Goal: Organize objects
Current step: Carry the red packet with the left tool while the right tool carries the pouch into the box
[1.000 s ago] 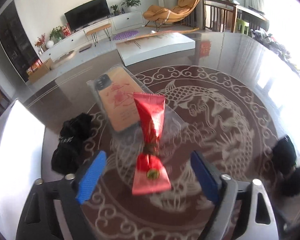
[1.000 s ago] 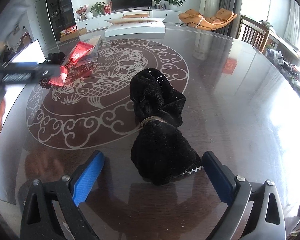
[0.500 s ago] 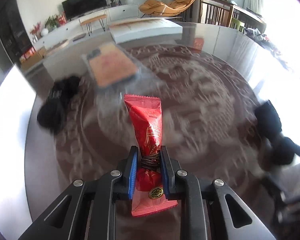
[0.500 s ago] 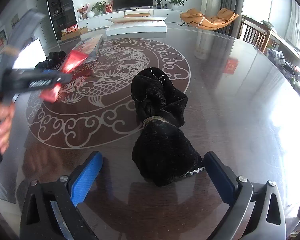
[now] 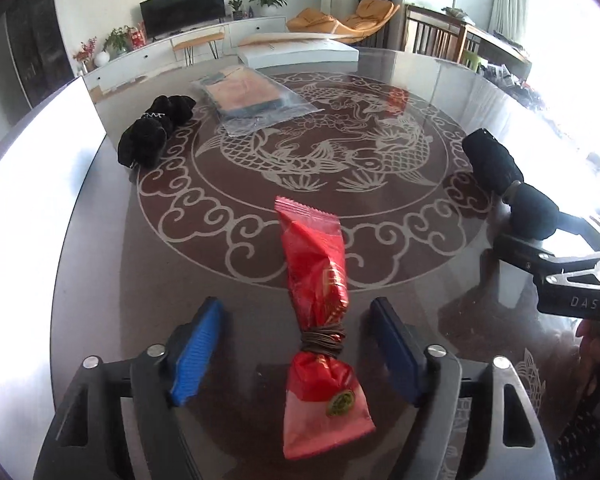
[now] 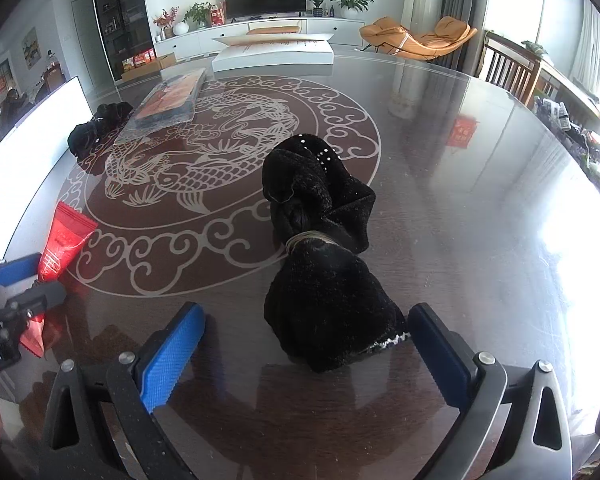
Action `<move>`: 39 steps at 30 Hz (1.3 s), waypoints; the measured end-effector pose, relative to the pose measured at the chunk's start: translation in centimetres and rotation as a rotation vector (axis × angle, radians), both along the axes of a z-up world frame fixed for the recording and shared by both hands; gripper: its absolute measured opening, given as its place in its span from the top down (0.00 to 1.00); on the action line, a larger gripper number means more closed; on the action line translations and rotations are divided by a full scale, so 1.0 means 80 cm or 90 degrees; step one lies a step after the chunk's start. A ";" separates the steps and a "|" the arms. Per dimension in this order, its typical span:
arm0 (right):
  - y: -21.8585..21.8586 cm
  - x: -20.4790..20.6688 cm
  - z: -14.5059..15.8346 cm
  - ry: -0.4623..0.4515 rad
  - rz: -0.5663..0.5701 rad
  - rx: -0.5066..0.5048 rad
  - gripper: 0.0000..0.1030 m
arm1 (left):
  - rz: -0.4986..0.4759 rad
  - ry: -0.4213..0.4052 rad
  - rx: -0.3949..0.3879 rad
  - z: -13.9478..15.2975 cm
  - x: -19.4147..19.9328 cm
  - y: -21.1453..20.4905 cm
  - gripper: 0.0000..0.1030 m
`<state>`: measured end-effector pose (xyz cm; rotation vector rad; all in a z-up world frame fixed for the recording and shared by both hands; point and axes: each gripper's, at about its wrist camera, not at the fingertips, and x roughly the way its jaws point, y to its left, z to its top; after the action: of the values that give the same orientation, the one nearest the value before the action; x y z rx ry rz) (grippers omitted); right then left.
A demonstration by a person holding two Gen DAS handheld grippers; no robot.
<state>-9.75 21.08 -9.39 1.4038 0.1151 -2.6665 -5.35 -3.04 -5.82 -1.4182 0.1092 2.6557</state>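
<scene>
A red snack packet [image 5: 320,312], tied round its waist with a band, lies on the dark glass table between the open jaws of my left gripper [image 5: 296,344]. It also shows at the left in the right wrist view [image 6: 62,240]. A black fabric bundle [image 6: 320,256], tied with a band, lies between the open jaws of my right gripper [image 6: 300,348]; it shows at the right in the left wrist view [image 5: 504,184]. A second black bundle [image 5: 152,136] and a bagged phone case [image 5: 252,96] lie at the far left.
A white flat box [image 5: 300,54] sits at the table's far edge. A white panel [image 5: 32,184] borders the table on the left. Chairs [image 6: 512,68] stand at the right side.
My left gripper shut on the red packet, carried it toward the near edge of the table, then opened; the packet now lies there. The right gripper barely moved.
</scene>
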 end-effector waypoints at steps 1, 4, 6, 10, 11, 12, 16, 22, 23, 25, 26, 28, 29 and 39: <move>0.000 0.000 0.000 0.000 0.000 0.000 0.00 | 0.004 0.005 -0.002 -0.001 0.000 -0.002 0.21; 0.000 -0.001 0.000 -0.001 0.002 0.001 0.00 | 0.030 0.014 -0.001 -0.005 0.002 -0.010 0.06; 0.000 -0.001 0.000 -0.001 0.001 0.001 0.00 | 0.037 0.010 -0.001 -0.006 0.002 -0.013 0.01; 0.000 -0.001 -0.001 -0.001 0.003 0.000 0.00 | 0.040 0.004 0.001 -0.007 -0.001 -0.016 0.00; 0.000 -0.001 -0.001 -0.001 0.003 0.000 0.00 | 0.038 0.004 0.001 -0.006 -0.001 -0.016 0.00; 0.000 -0.002 -0.001 -0.002 0.003 0.000 0.00 | 0.036 0.003 0.002 -0.007 -0.001 -0.017 0.00; 0.000 -0.002 -0.001 -0.002 0.003 -0.001 0.00 | 0.001 -0.017 -0.001 -0.005 -0.004 -0.017 0.00; 0.018 -0.020 0.009 -0.086 0.013 -0.058 0.00 | -0.042 -0.030 -0.009 0.007 -0.005 -0.005 0.47; 0.026 -0.030 0.013 -0.119 0.002 -0.082 0.00 | -0.050 -0.026 -0.009 0.010 -0.003 0.000 0.73; 0.034 -0.045 0.022 -0.149 -0.013 -0.100 0.00 | -0.051 -0.013 -0.015 0.009 -0.001 0.009 0.83; 0.032 -0.052 0.028 -0.150 -0.009 -0.087 0.00 | -0.048 -0.005 -0.009 0.008 0.001 0.010 0.83; 0.016 -0.062 0.033 -0.154 0.027 -0.052 0.02 | -0.042 0.008 0.016 0.008 0.007 0.005 0.83; 0.008 -0.064 0.032 -0.158 0.051 -0.055 0.07 | -0.042 0.012 0.031 0.008 0.010 0.002 0.83; -0.045 -0.017 0.074 -0.126 0.111 -0.126 0.72 | 0.000 0.106 0.183 0.090 0.084 -0.076 0.84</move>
<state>-11.13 17.48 -3.50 1.5077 -0.0439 -2.3154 1.37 -9.13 1.41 -1.1087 -0.2466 2.6520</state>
